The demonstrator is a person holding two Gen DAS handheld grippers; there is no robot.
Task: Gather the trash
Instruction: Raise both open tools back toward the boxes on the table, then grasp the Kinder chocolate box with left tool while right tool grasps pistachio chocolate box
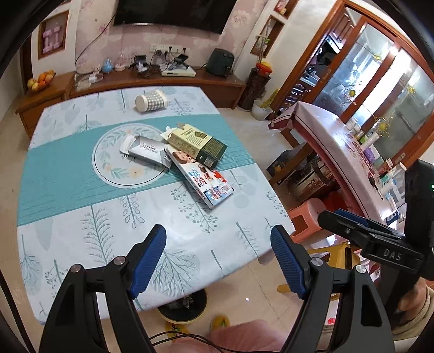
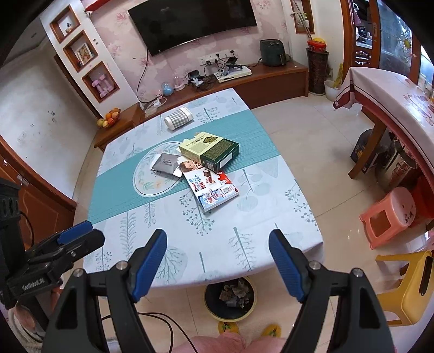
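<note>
Left wrist view: the left claw (image 1: 218, 260) hangs released above the table's (image 1: 67, 244) near edge; it should approach the green box (image 1: 196, 144) squarely. Beneath it lie a chocolate box (image 1: 203, 179) and a grey packet (image 1: 146, 152), mid-table.

Right wrist view: the right claw (image 2: 217, 264), also released and empty, faces the bin (image 2: 230, 298) under the near edge.

Home living room: wall television (image 2: 192, 23), fruit bowl (image 2: 109, 118).
</note>
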